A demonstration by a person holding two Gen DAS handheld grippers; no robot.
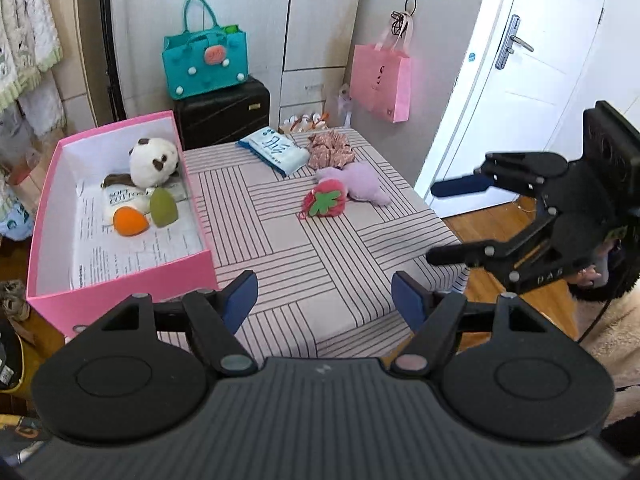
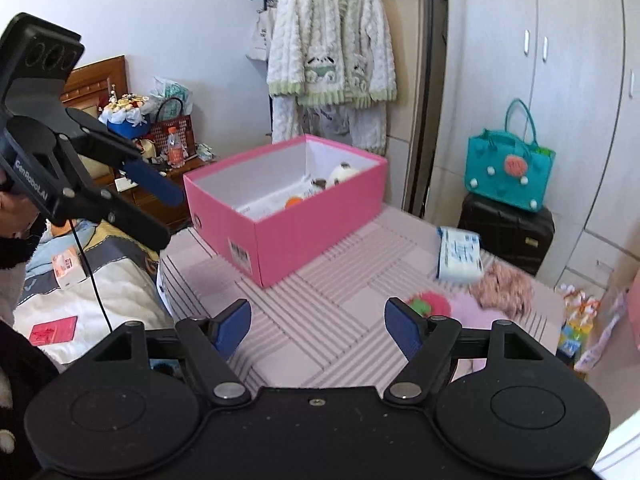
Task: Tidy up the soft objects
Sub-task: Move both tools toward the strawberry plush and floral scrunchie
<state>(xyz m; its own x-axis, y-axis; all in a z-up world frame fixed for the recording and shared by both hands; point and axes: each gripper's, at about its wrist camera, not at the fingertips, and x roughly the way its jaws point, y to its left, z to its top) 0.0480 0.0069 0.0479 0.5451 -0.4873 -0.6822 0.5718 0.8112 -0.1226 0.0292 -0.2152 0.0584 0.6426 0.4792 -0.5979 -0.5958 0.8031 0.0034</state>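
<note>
Left to right on the striped pink table cover (image 1: 320, 264). Open pink cardboard box (image 1: 120, 284) at the left edge already holds a white-and-brown plush panda (image 1: 154, 160), an orange egg-shaped sponge (image 1: 130, 221) and an olive-green sponge (image 1: 163, 208).

Still loose toward the far right of the cover:
- blue-and-white soft tissue pack (image 1: 274, 151): light, slick film, likely to slip; pinch across the short side.
- pink floral fabric scrunchie (image 1: 331, 150): limp; grab a bunched fold.
- red strawberry-shaped mesh puff (image 1: 325, 202), touching the lilac plush toy (image 1: 362, 184): both squashy and light; close deep on the body, not the string.

Left gripper (image 1: 323, 301): jaws spread, nothing between, near edge of table. Right gripper (image 2: 318, 326): also spread and empty.
</note>
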